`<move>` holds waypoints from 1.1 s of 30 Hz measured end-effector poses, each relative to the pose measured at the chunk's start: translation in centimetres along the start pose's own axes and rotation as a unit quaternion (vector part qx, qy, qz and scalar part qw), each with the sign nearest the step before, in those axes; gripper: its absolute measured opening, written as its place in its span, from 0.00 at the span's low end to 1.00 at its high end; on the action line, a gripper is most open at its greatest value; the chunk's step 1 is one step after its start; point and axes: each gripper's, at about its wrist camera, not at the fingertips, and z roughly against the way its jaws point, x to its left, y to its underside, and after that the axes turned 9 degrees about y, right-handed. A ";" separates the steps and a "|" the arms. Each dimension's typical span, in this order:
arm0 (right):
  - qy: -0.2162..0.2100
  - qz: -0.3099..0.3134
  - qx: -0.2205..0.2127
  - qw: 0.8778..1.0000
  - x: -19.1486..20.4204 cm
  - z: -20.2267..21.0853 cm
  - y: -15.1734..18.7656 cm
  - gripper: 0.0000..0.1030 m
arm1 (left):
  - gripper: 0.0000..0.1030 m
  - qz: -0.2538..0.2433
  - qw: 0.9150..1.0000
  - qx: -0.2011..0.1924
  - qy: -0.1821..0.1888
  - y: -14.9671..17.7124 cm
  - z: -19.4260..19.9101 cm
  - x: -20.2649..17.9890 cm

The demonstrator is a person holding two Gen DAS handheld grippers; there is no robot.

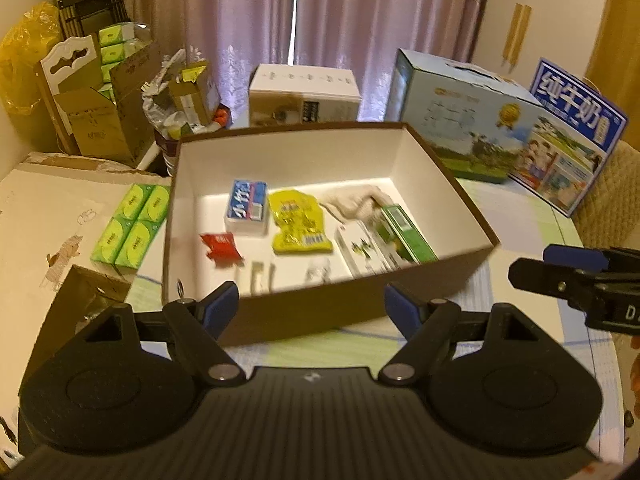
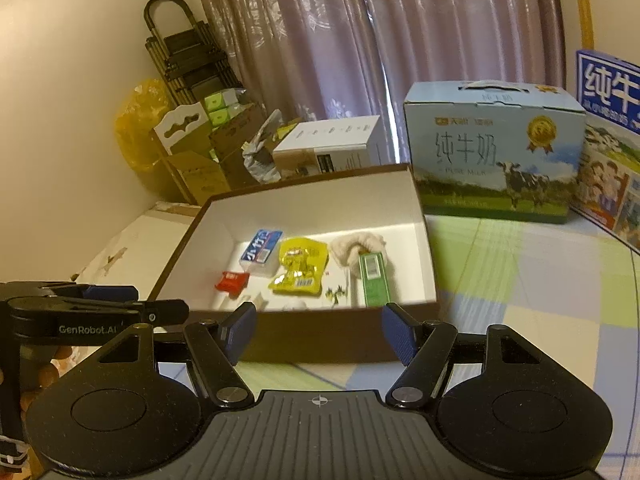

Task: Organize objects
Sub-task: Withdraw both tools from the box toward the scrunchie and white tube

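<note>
I see the brown box on the checked tablecloth, lid off. Inside it lie a yellow packet, a blue-white carton, a green carton and a red sachet. My left gripper and right gripper both stand open and empty, just before its near wall.

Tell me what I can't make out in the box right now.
- Small pale items near the front wall: motion-blurred in left wrist view, too small in right.
- White carton print: blurred in both views.
- Box near floor strip: hidden by its own front wall in both views.
</note>
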 end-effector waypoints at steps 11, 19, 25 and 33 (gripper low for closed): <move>0.020 -0.009 0.005 1.000 -1.0 2.9 3.7 0.65 | 0.75 -0.001 1.000 0.010 -0.005 3.9 1.4 -1.2; 0.031 -0.007 0.035 0.999 -1.8 3.4 6.8 0.65 | 0.75 -0.019 0.999 0.026 -0.005 6.4 1.5 -2.1; 0.042 -0.011 0.067 0.997 -2.7 3.4 9.2 0.65 | 0.75 -0.039 0.998 0.049 0.003 8.3 1.0 -2.7; 0.065 -0.023 0.096 0.993 -3.5 3.2 11.7 0.65 | 0.75 -0.057 0.994 0.088 0.011 10.6 -0.6 -3.3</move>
